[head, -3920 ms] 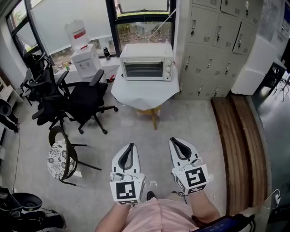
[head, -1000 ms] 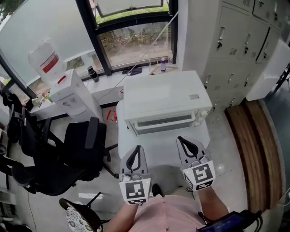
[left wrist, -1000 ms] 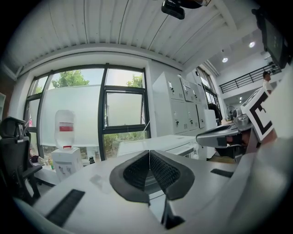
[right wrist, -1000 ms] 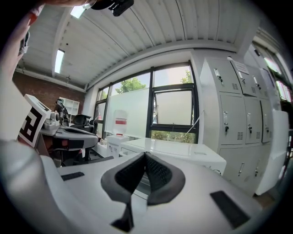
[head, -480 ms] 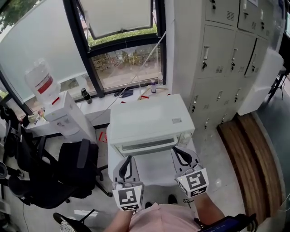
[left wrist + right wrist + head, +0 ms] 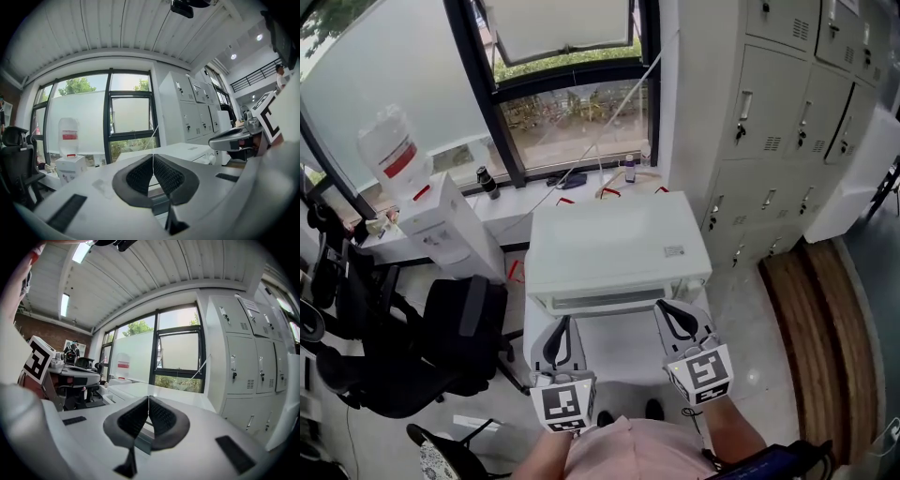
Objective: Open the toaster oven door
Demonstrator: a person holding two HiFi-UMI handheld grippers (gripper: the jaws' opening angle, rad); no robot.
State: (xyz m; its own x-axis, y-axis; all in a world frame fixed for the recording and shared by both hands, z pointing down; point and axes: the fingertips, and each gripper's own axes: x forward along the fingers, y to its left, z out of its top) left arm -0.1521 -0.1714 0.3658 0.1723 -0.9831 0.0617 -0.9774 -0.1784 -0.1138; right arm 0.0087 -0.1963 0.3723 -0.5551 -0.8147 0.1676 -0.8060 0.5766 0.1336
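The white toaster oven [image 6: 614, 246] stands on a small white table, seen from above in the head view; only its top and the upper strip of its front [image 6: 611, 301] show. My left gripper [image 6: 559, 330] hovers just before the oven's lower left corner, shut with nothing in it. My right gripper [image 6: 671, 315] is at the lower right corner, also shut and empty. In the left gripper view the left gripper [image 6: 153, 157] has its pads pressed together, the oven top [image 6: 180, 149] behind them. The right gripper [image 6: 148, 399] looks the same in the right gripper view.
A black office chair [image 6: 441, 342] stands left of the table. A water dispenser [image 6: 431, 211] with its bottle is at the back left. Grey lockers [image 6: 787, 112] fill the right side, with a wooden bench [image 6: 830, 328] below. A window sill with small bottles [image 6: 628, 169] lies behind the oven.
Since 3.9 s ago I have come from across the room right up to the oven. In the last half second the view shifted slightly; both grippers kept their places before the oven front.
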